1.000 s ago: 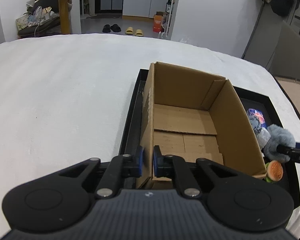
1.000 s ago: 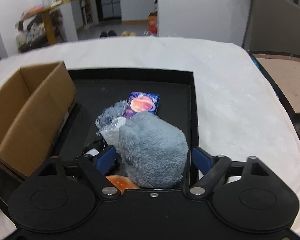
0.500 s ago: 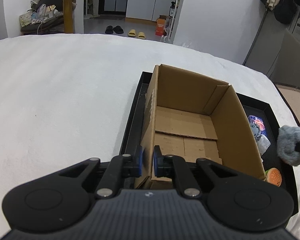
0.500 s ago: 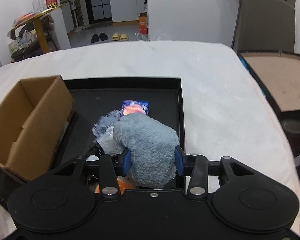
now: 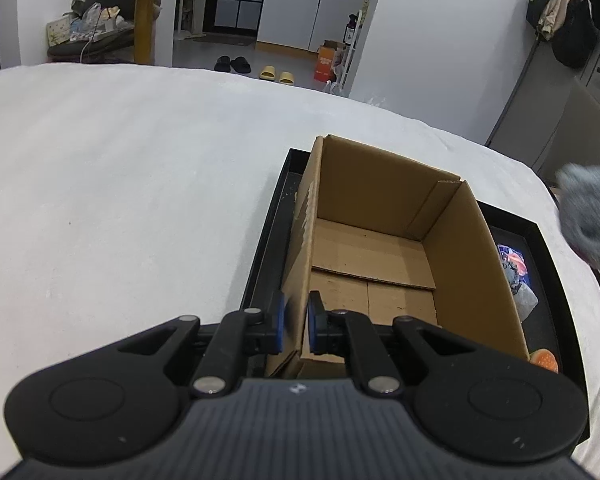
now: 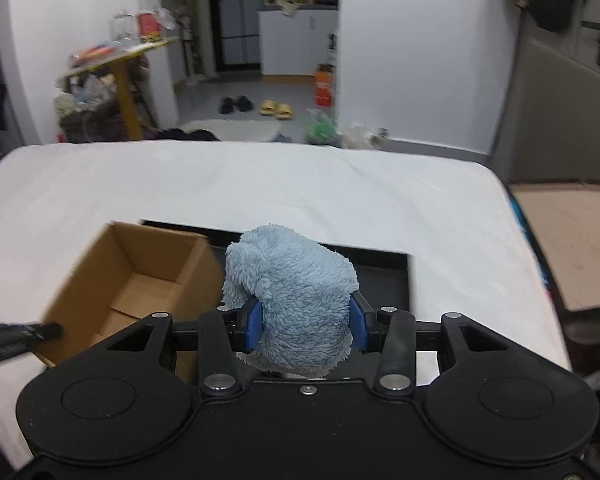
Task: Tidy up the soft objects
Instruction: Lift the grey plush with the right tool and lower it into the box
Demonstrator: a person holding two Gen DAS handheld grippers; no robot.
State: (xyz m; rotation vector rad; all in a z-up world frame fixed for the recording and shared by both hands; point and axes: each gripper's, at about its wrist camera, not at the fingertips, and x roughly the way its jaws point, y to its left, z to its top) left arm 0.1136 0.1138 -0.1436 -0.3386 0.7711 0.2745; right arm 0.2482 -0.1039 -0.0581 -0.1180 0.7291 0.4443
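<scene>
White cloth (image 5: 120,208) covered the table, and beyond its far edge lay a tiled floor with two pairs of slippers (image 5: 254,69) and a doorway to a kitchen. On the cloth sat a black tray (image 5: 266,248), and an open cardboard box (image 5: 380,248) stood in the tray's left part, its floor bare.

The left gripper (image 5: 296,326) was clamped tight on the box's near left wall, one blue pad on each side of the cardboard, at the near left corner of the tray.

The right gripper (image 6: 306,322) was closed on a grey-blue plush toy (image 6: 296,292), its pads pressed into the fur on both sides. The toy was held clear of the tray, above the tray's right part and just to the right of the box; in the left wrist view it showed as a blurred grey lump (image 5: 590,212) at the right border, above the tray's right edge.

On the tray floor right of the box lay a blue printed packet (image 5: 514,260), a crumpled clear wrapper (image 5: 524,300) nearer, and a small burger-shaped toy (image 5: 544,358) by the near right corner.
</scene>
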